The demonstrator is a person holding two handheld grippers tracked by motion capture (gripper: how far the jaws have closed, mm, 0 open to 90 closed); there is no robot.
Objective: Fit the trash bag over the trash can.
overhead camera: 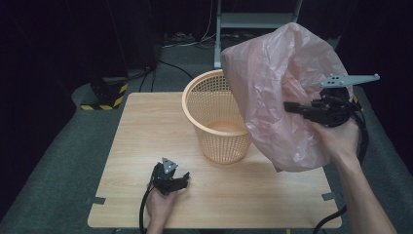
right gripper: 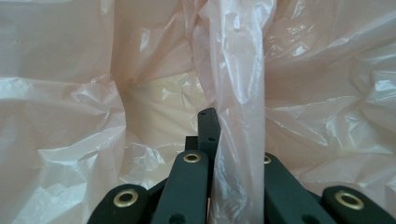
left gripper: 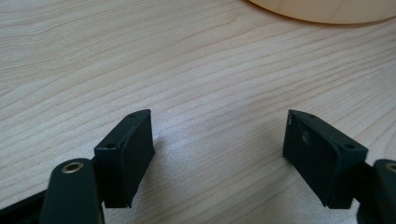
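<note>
A large pink plastic bag hangs in the air at the right of the table, billowing over the right side of an orange mesh basket. My right gripper is shut on a fold of the bag, which runs up between its jaws in the right gripper view. My left gripper rests low on the wooden table near the front, in front of the basket. Its jaws stand wide open with bare wood between its fingertips.
The basket stands upright at the middle back of the table, its base edge showing ahead of the left gripper. Dark floor mats surround the table, and a metal stand sits behind it.
</note>
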